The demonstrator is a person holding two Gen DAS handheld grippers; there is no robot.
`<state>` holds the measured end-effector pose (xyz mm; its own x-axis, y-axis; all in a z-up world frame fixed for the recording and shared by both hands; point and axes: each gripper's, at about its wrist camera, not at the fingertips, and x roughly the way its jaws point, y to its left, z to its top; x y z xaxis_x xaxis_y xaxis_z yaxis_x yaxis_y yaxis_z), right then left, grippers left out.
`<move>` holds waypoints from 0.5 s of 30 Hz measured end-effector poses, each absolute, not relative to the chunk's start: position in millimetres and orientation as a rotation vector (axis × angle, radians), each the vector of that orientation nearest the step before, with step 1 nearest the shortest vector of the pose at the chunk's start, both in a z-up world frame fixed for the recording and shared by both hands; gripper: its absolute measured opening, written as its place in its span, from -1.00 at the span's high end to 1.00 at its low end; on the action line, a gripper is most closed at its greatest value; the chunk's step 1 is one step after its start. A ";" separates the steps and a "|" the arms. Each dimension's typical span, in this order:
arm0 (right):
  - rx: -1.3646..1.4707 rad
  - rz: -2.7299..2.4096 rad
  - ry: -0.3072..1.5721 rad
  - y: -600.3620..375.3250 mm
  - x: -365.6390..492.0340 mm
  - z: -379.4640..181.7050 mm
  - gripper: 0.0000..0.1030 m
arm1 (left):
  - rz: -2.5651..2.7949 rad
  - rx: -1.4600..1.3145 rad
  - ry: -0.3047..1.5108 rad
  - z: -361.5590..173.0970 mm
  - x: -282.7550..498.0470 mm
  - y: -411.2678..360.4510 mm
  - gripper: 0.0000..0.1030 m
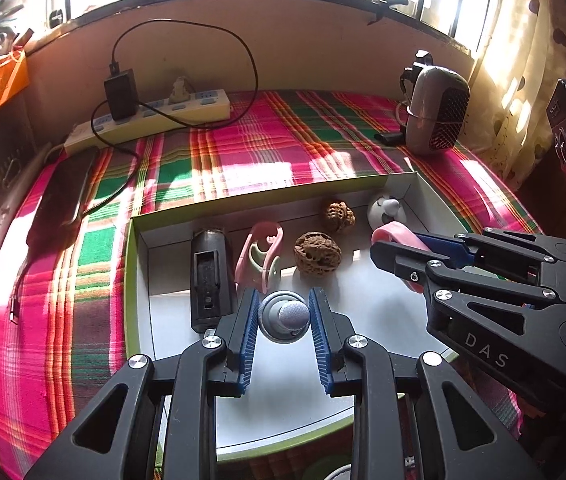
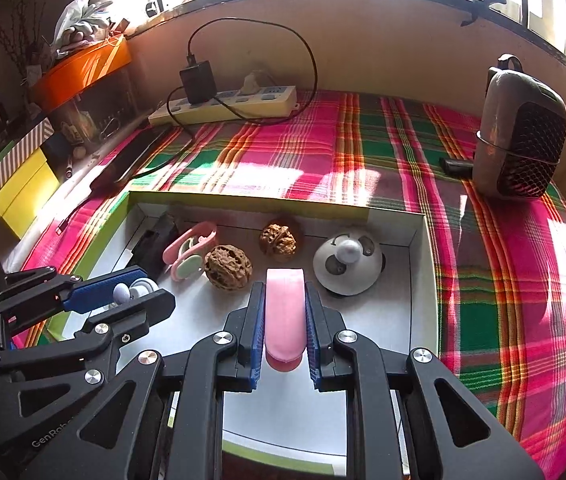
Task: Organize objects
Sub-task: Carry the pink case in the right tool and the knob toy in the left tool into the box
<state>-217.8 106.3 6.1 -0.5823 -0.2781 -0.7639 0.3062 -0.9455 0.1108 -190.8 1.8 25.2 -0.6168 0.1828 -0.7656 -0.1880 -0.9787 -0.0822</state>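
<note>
A cloth (image 2: 363, 140) plaided in pink, green and orange covers the bench; on it sits a box (image 2: 429, 280) with white inside and a yellow-green rim. Two brown walnuts (image 2: 229, 266), a pink and pale green clip (image 2: 189, 250) and a black block (image 1: 209, 280) lie in it. Blue-padded black fingers (image 2: 257, 332) flank a pink piece (image 2: 285, 316); others (image 1: 245, 336) flank a grey knob (image 1: 285, 316). The power strip (image 2: 243, 106) is cream

The right gripper (image 2: 285, 322) clamps a smooth pink oblong piece (image 2: 285, 312) between its blue pads, above a shallow white cardboard box with green outer walls (image 2: 419, 240). Two wrinkled brown walnuts (image 2: 228, 267) lie inside, near a white dome-shaped knob (image 2: 347, 266).
</note>
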 end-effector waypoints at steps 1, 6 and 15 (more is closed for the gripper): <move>1.219 -2.533 0.043 106.2 -219.7 5.0 0.63 | 2.651 -1.266 0.012 23.7 -192.6 1.7 0.54; 1.235 -2.521 0.034 104.7 -226.8 0.2 0.63 | 2.650 -1.276 0.017 19.4 -197.7 1.3 0.54; 1.240 -2.510 0.057 96.5 -232.2 -3.4 0.63 | 2.651 -1.291 0.030 14.7 -202.0 1.4 0.54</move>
<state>-232.2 96.5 -3.4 -0.5614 -0.2830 -0.7776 0.3179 -0.9414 0.1130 -201.9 1.4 14.7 -0.6018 0.1633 -0.7818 -0.1810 -0.9813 -0.0656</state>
